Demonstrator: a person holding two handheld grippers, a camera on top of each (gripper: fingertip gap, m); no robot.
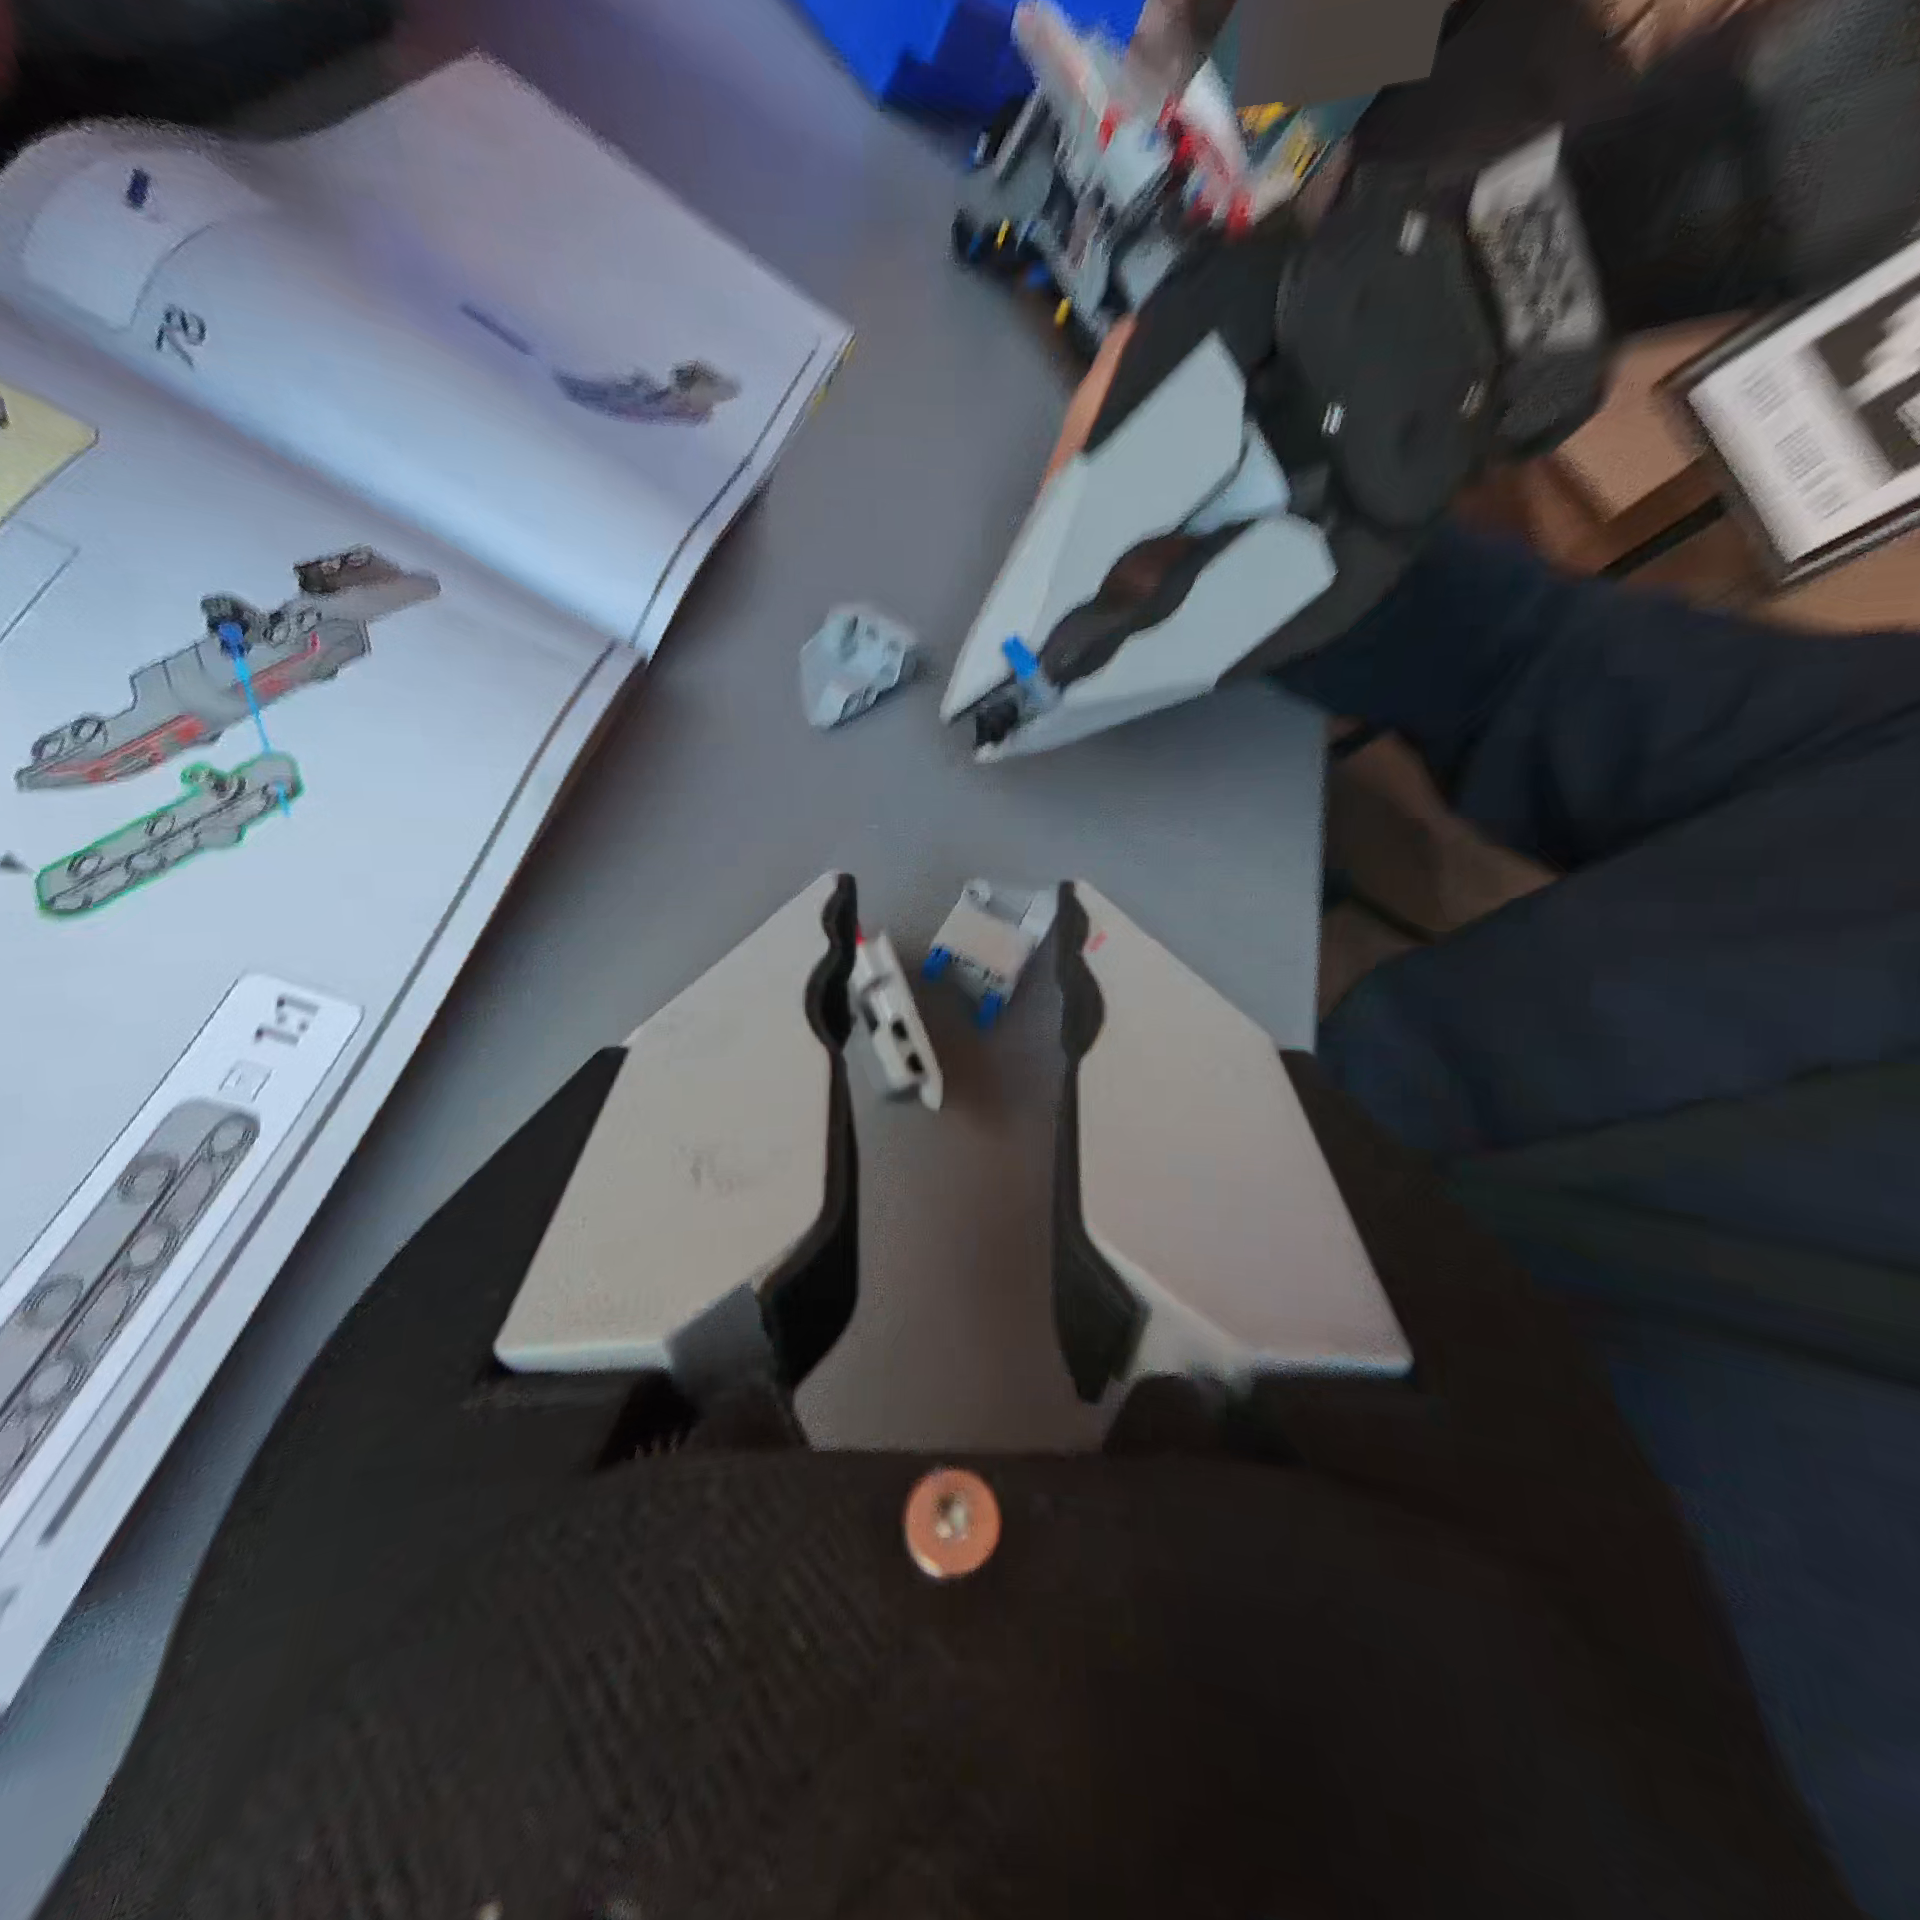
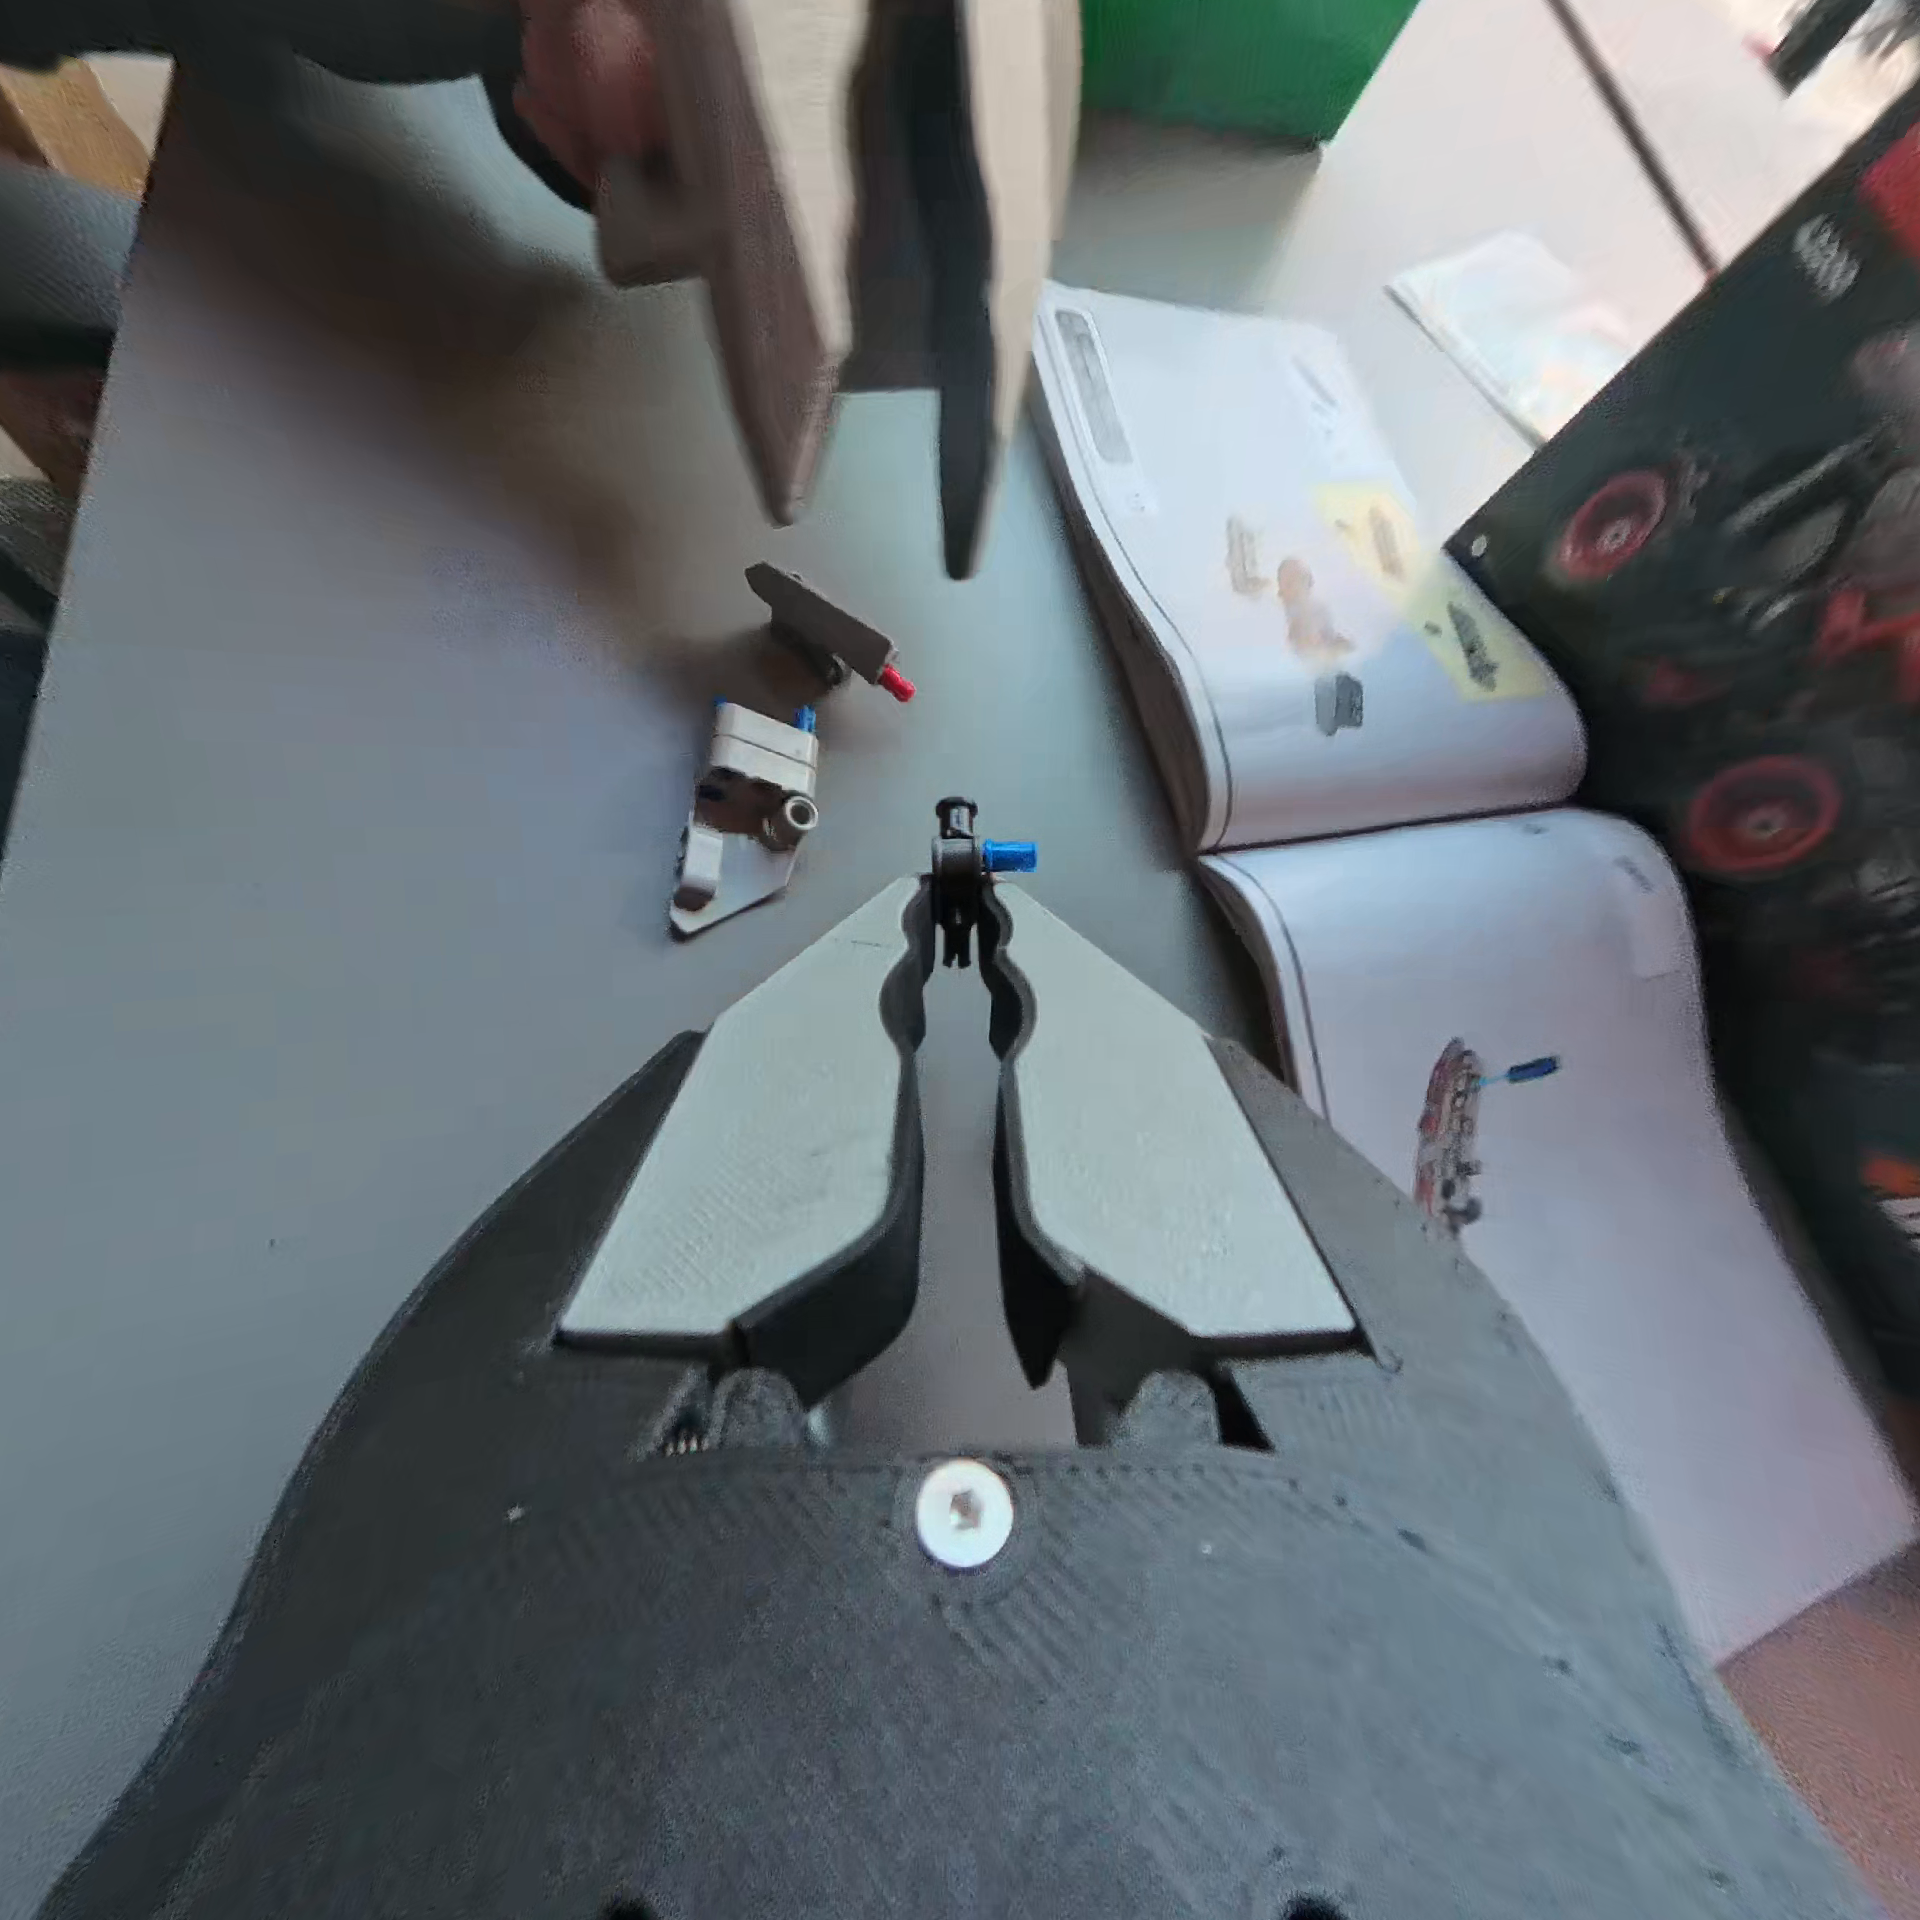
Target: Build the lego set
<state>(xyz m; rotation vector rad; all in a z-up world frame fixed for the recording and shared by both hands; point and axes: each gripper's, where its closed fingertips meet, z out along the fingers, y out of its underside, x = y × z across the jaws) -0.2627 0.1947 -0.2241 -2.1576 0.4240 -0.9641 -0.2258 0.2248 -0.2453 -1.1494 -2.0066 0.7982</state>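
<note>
Grey matte tabletop carries all the parts, with the open white instruction booklet lying along its edge and a black printed set box beside it.

From my remote station I read the left gripper as spread wide, hovering with nothing between its fingers. Below its fingertips lie two sub-assemblies, close together but apart — a dark grey flat plate with a red pin and a light grey bracket assembly with blue pins.

My right gripper is pinching a small black connector fitted with a blue pin at its very tips, held above the tabletop just beside the bracket assembly. A separate light grey angled piece rests near the right gripper.
</note>
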